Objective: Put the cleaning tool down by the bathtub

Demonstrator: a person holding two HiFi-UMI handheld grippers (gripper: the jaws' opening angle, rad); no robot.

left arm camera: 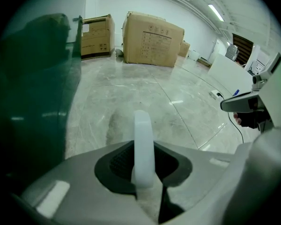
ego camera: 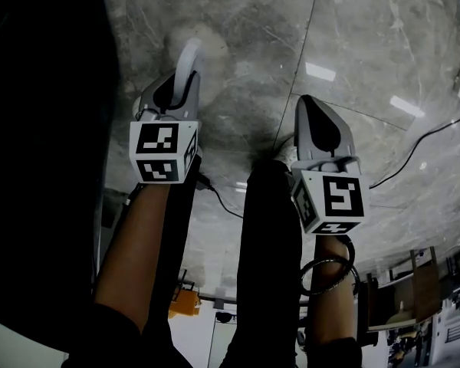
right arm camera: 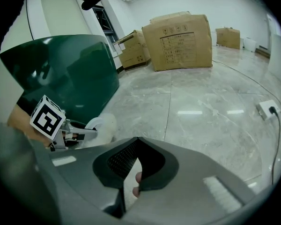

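left gripper (ego camera: 178,90) w/ cleaning tool (left arm camera: 143,135); head end hidden

Floor (ego camera: 368,21): grey veined marble tiles with thin seams, glossy, carrying bright strips of reflected light.
Large cardboard box (right arm camera: 182,41): stands on the floor by the far white wall, printed label on its front.
Smaller cardboard box (right arm camera: 133,50): just left of the large one, top flap open.
Far cardboard box (right arm camera: 228,37): well apart to the right, against the wall.
Floor socket (right arm camera: 267,109): white, with a black cable (ego camera: 422,140) plugged in and trailing across the tiles.
Ceiling light (left arm camera: 216,12): long strip, lit.
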